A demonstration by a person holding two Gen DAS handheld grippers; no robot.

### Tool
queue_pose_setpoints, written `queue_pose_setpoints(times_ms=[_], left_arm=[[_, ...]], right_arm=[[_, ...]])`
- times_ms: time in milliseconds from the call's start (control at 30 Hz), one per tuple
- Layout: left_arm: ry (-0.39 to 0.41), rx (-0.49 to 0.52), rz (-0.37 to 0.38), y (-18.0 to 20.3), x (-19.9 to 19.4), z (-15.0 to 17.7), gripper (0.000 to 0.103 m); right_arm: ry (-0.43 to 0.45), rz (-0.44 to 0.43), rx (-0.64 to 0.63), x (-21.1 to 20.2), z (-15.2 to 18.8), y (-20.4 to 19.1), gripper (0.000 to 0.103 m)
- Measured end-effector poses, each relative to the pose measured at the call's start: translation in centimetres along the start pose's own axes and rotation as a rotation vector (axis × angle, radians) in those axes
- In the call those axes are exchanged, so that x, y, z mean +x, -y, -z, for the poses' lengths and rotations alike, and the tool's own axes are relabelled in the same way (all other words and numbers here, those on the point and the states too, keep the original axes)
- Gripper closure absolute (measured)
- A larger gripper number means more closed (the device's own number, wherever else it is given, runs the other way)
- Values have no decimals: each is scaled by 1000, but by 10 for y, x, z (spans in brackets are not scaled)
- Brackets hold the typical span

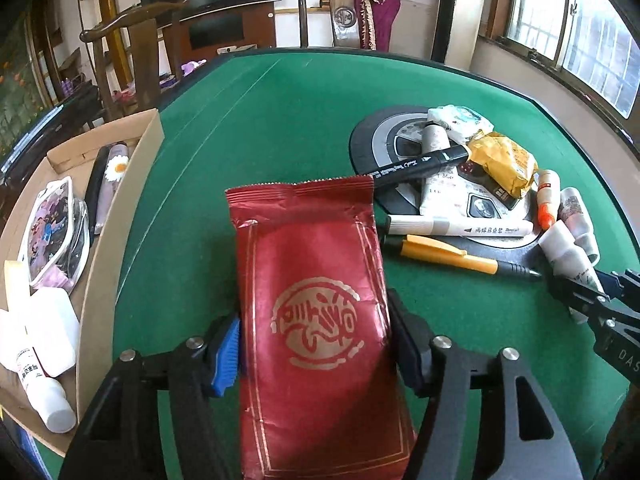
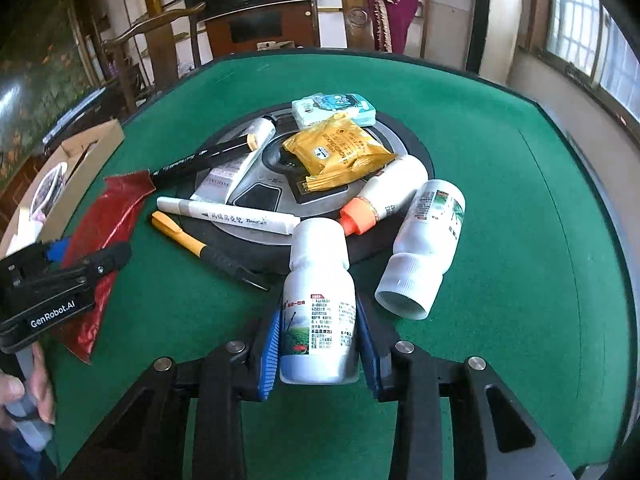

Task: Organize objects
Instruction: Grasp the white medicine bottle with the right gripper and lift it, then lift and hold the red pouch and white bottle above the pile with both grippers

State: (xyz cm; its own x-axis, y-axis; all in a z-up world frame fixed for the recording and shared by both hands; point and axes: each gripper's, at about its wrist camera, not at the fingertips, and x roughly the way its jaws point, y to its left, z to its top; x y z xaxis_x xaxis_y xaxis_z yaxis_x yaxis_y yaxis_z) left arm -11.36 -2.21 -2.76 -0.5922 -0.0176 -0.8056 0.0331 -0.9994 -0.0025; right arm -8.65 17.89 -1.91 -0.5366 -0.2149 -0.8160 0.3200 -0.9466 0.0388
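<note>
My left gripper (image 1: 316,356) is shut on a red foil packet (image 1: 316,304) with a gold seal, held above the green table (image 1: 260,120). The packet also shows in the right wrist view (image 2: 108,216). My right gripper (image 2: 318,344) is shut on a white bottle (image 2: 318,312) with a printed label. A pile lies on the round black disc (image 2: 416,160): a yellow packet (image 2: 340,152), a black marker (image 2: 200,160), a white marker (image 2: 228,216), a yellow pen (image 2: 188,240), an orange-capped bottle (image 2: 384,196) and another white bottle (image 2: 424,248).
A cardboard box (image 1: 132,184) at the table's left edge holds a printed pouch (image 1: 54,228), white bottles (image 1: 44,384) and a daisy-marked tube (image 1: 114,176). A tissue pack (image 2: 334,108) lies at the pile's far side. Wooden chairs stand behind the table.
</note>
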Motion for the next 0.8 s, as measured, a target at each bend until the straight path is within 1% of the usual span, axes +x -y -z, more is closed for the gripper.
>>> queue_pose_setpoints(times_ms=[67, 100, 133, 167, 200, 233, 267, 300, 333, 533, 633, 733, 800], left_arm=[[-5, 10, 13, 2, 2, -1, 32], [-9, 18, 15, 3, 3, -1, 27], [-13, 21, 10, 4, 3, -1, 20], [-23, 14, 10, 2, 5, -1, 17], [-31, 12, 16, 1, 6, -2, 12], [-31, 18, 16, 2, 6, -2, 12], [-23, 12, 12, 2, 5, -1, 16], [-4, 7, 11, 1, 2, -1, 38], [8, 2, 10, 0, -1, -1, 48], [17, -34, 53, -7, -2, -1, 54], [35, -73, 110, -13, -6, -2, 56], [83, -61, 125, -10, -14, -3, 56], [146, -46, 133, -6, -26, -4, 56]], right_arm=[[8, 18, -10, -2, 2, 0, 67], [9, 16, -4, -2, 2, 1, 67], [10, 10, 9, -3, 3, 3, 67], [16, 3, 18, -4, 3, 5, 67], [23, -4, 30, -6, 1, 8, 67], [32, -9, 47, -9, 1, 12, 67], [41, -13, 56, -11, 0, 13, 67], [54, -18, 66, -16, 0, 15, 67], [69, -24, 78, -20, -1, 17, 67], [130, -63, 111, -37, -6, 19, 66], [181, -113, 109, -49, -8, 15, 66], [221, -158, 86, -57, -8, 2, 66], [220, -164, 69, -55, -9, -9, 66]])
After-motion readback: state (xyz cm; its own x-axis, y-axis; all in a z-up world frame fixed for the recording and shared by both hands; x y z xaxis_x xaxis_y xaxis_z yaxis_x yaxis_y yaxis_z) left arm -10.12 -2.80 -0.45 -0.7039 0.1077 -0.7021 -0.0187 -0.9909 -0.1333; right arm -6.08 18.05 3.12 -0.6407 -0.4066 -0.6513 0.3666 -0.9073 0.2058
